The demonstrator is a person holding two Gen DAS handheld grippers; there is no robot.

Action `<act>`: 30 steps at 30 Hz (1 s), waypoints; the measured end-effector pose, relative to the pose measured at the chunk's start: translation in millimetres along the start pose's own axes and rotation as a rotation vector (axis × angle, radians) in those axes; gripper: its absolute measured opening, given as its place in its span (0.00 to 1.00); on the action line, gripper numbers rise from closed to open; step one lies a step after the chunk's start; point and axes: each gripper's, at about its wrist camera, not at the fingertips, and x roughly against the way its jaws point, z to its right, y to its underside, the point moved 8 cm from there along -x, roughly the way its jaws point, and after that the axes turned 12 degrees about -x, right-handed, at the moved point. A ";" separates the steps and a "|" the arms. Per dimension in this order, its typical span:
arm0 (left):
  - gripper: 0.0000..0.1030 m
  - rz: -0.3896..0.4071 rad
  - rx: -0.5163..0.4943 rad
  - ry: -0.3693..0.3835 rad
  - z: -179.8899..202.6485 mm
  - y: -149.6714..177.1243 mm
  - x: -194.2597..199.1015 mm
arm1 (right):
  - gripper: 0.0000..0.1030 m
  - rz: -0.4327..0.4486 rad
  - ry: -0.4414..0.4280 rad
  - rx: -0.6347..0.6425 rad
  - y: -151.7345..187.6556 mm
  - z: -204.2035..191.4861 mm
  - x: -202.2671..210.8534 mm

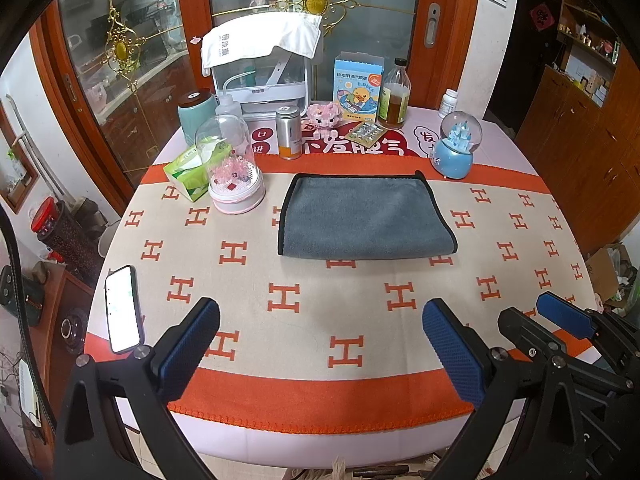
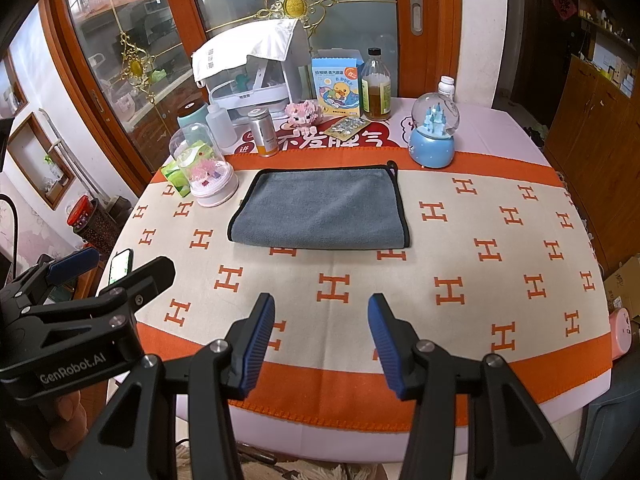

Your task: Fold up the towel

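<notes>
A grey towel (image 1: 366, 220) with black trim lies flat, folded over, on the cream and orange H-patterned cloth; it also shows in the right wrist view (image 2: 320, 210). My left gripper (image 1: 320, 320) is open and empty, hovering near the table's front edge, well short of the towel. My right gripper (image 2: 322, 316) is open and empty, also near the front edge. The right gripper shows at the right of the left wrist view (image 1: 532, 314); the left gripper shows at the left of the right wrist view (image 2: 116, 266).
A phone (image 1: 122, 310) lies at the front left. Behind the towel stand a glass dome (image 1: 234, 168), tissue pack (image 1: 188, 170), metal can (image 1: 289, 132), snow globe (image 1: 456, 146), bottle (image 1: 394, 96), box (image 1: 358, 88) and white appliance (image 1: 264, 68).
</notes>
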 end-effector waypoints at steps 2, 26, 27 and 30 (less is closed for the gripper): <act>0.98 -0.001 0.000 0.000 0.0 -0.5 0.2 | 0.47 -0.001 0.000 -0.001 -0.1 0.1 0.0; 0.98 -0.012 0.000 0.003 -3.9 3.4 -4.5 | 0.47 -0.009 0.004 -0.003 3.4 1.6 -1.6; 0.98 -0.012 0.000 0.002 -4.1 3.8 -4.5 | 0.47 -0.009 0.004 -0.003 3.8 1.4 -1.7; 0.98 -0.013 0.001 0.003 -4.1 3.6 -4.5 | 0.47 -0.011 0.004 -0.002 4.6 1.2 -1.9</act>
